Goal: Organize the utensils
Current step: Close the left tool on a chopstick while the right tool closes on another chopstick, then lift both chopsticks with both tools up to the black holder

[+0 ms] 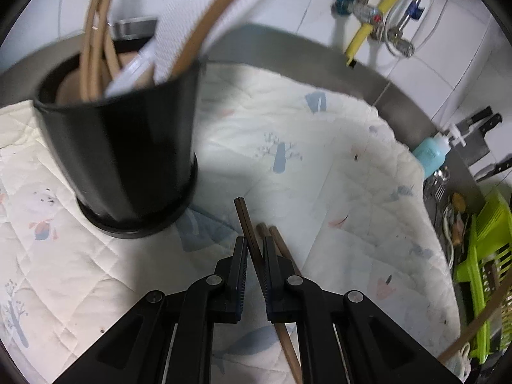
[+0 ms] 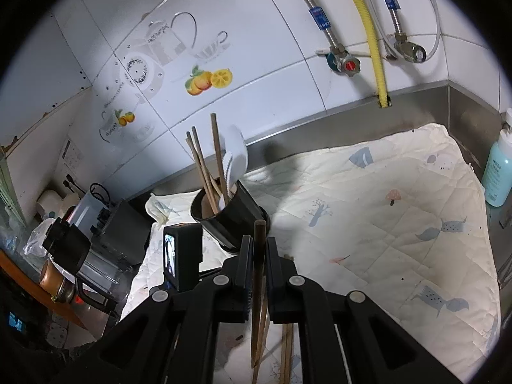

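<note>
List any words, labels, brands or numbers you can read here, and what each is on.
Nothing reads clearly.
Teal bottle: printed label, too small and blurred.
Blue tags on the metal hoses: markings, illegible.
Wall tile teapot picture: script lettering, unreadable.
Paper sheet on the wall: print too small.
Device display: glowing characters, blurred.
Black utensil holder and chopsticks: no text visible.

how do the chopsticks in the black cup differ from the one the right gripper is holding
The chopsticks in the cup are pale tan; the held chopstick is dark brown. Those in the black cup lean loosely at angles, while the held one stands nearly upright, clamped in the right gripper. Both are slim wooden sticks.
</note>
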{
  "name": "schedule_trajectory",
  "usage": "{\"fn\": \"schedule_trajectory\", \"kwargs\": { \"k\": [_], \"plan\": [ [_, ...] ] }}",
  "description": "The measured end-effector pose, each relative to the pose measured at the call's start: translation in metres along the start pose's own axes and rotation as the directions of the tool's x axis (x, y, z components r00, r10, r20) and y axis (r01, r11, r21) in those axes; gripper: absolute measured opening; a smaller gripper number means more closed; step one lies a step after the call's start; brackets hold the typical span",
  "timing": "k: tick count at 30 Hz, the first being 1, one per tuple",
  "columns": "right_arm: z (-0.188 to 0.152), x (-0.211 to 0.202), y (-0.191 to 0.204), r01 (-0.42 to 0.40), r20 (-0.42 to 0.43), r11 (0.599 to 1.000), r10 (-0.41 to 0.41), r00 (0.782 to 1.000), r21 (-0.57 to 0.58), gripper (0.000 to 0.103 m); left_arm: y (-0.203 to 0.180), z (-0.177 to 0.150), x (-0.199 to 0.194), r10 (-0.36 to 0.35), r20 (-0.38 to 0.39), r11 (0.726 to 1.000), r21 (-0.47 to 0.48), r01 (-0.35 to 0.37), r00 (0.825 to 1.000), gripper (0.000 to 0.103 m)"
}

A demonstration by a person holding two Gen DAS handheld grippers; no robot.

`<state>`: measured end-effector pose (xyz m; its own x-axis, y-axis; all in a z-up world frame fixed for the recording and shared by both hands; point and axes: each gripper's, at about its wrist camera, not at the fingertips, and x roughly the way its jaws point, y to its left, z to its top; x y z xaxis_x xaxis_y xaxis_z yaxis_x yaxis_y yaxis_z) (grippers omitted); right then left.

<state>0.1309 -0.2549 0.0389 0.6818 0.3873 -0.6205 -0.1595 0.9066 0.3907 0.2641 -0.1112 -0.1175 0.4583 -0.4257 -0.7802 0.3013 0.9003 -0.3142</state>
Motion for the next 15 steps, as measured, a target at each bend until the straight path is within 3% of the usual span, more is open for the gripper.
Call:
{"fn": "schedule_trajectory", "kwargs": {
  "k": [7,15],
  "plan": [
    [0.007,-0.017,0.016,-0.028,0.043,0.999,0.03,0.999,-0.038,0.009,0.005,0.002,-0.043,0.017,0.121,1.0,-0.003,-0.017,0.992,0.009],
    [0.016,-0.033,0.033,-0.062,0.087,0.996,0.067,0.994,-0.068,0.009,0.019,0.004,-0.101,0.026,0.245,0.999,-0.031,-0.019,0.969,0.008]
  ]
}}
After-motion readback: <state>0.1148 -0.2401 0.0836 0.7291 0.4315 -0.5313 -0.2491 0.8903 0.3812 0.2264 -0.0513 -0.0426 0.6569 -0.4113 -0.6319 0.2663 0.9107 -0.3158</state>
